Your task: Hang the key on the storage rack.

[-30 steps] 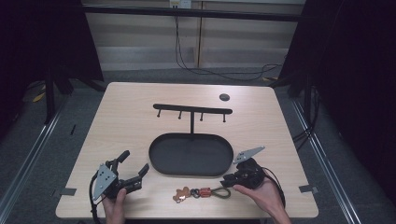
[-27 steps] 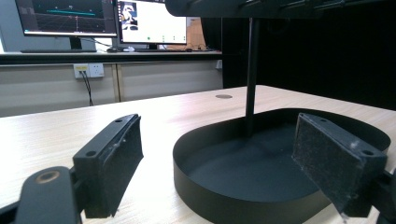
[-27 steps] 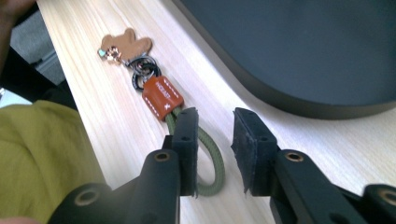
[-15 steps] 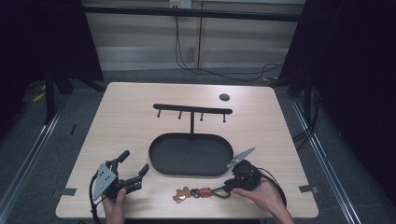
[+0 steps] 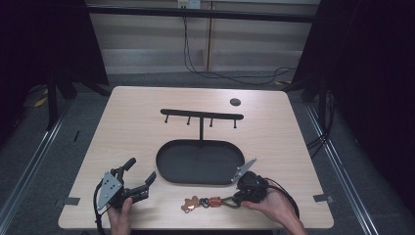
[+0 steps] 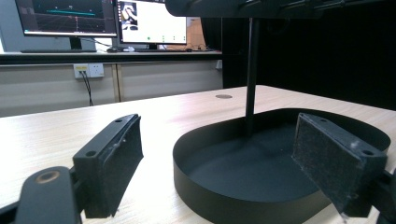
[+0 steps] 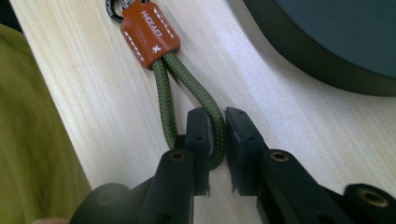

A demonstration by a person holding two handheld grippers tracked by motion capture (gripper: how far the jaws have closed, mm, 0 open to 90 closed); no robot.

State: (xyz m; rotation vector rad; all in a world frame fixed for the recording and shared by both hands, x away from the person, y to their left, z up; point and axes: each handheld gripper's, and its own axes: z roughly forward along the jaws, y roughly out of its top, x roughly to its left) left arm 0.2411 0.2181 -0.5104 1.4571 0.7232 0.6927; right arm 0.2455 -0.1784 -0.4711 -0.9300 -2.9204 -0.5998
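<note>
Right gripper (image 7: 216, 140) closed on one strand of the olive cord loop (image 7: 187, 93), jaws pinching it at the bend, low against the table (image 5: 132, 127); left gripper (image 5: 139, 178) idle at the near left, jaws wide apart on nothing, facing the black oval tray (image 6: 243, 205). Step in hand judged as: securing the keychain for a lift, probably toward the hook rack (image 5: 201, 116) standing in the tray. Advised: keep the pinch square on the cord, lift straight to clear the tray rim, watch for slip since only one strand sits between the pads. Keychain (image 5: 208, 201) lying flat near the front edge, just before the tray: green rope loop, orange leather tab (image 7: 149, 32) with white stitching and lettering, dark ring, copper-coloured pendant (image 5: 191, 204) at the far end
</note>
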